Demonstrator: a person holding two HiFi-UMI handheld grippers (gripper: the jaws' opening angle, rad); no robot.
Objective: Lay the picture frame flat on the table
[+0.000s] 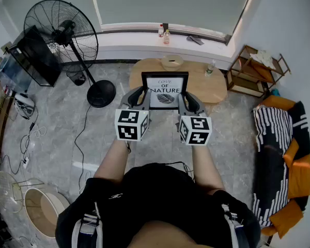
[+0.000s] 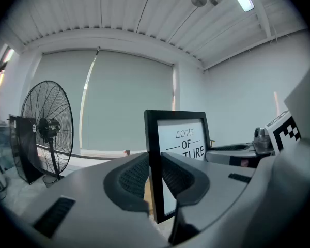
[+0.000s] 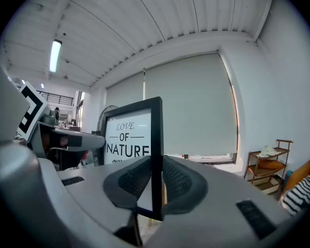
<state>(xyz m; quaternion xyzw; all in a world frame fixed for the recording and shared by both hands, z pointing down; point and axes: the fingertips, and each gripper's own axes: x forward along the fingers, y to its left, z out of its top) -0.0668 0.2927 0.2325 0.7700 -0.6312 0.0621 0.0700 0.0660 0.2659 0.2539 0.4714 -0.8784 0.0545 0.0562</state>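
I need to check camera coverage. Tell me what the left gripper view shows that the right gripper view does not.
Only the left gripper view: the whole standing fan, the dark box beside it, and the left gripper clamped on the left edge of the picture frame. Only the right gripper view: the wooden shelf, a striped cushion, and the right gripper clamped on the frame's right edge. Both: the upright frame with its print, the closed window blind and the ribbed ceiling.
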